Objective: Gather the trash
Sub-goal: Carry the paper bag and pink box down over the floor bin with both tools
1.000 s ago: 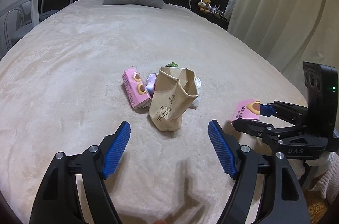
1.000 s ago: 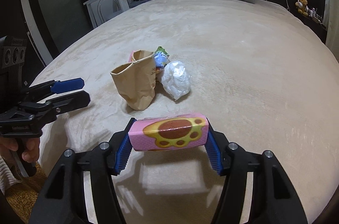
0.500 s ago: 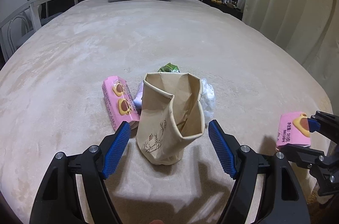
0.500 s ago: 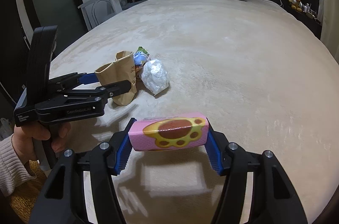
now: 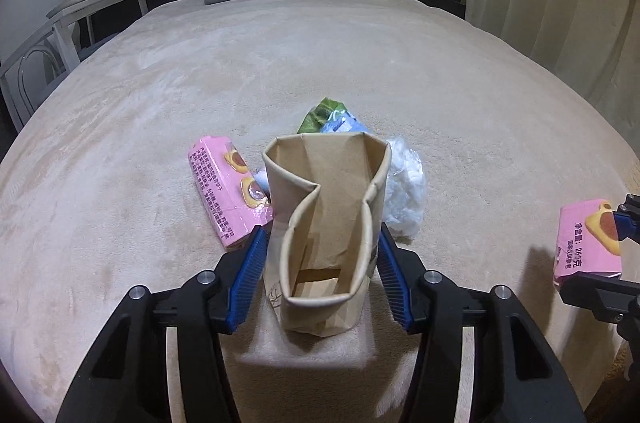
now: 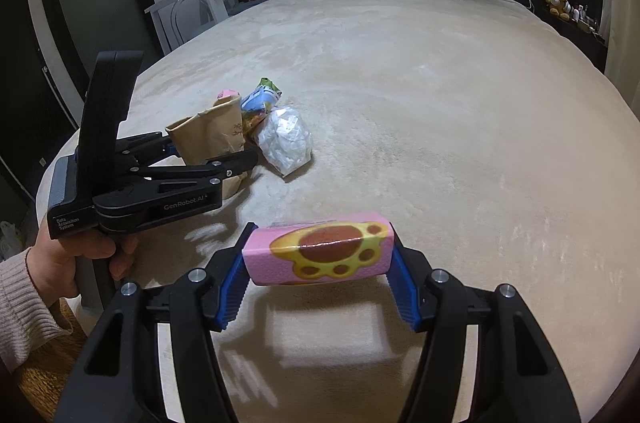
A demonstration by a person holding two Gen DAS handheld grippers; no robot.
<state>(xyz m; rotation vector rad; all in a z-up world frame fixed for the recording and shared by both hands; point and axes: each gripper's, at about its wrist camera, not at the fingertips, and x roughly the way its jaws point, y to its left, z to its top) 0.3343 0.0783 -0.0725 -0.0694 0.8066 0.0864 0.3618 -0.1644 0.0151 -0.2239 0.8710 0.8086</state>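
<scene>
Paper bag (image 5: pixel 328 235) perhaps touching left tool (image 5: pixel 320 279).

The left gripper (image 5: pixel 322 273) is held low and roughly level, its two blue-padded fingers (image 5: pixel 249 279) spread to either side of the lower half of the paper bag (image 5: pixel 326 223); the pads appear to sit right at the bag's walls, though whether they press on it cannot be told. In the right wrist view the person's left hand (image 6: pixel 76 257), in a ribbed sleeve, wraps the handle below that gripper's black body, on the near side of the bag. The right gripper (image 6: pixel 318 279) is well to the right of the bag, fingers (image 6: pixel 404 293) closed on the ends of a pink packet (image 6: pixel 320 253) lying crosswise between them.
</scene>
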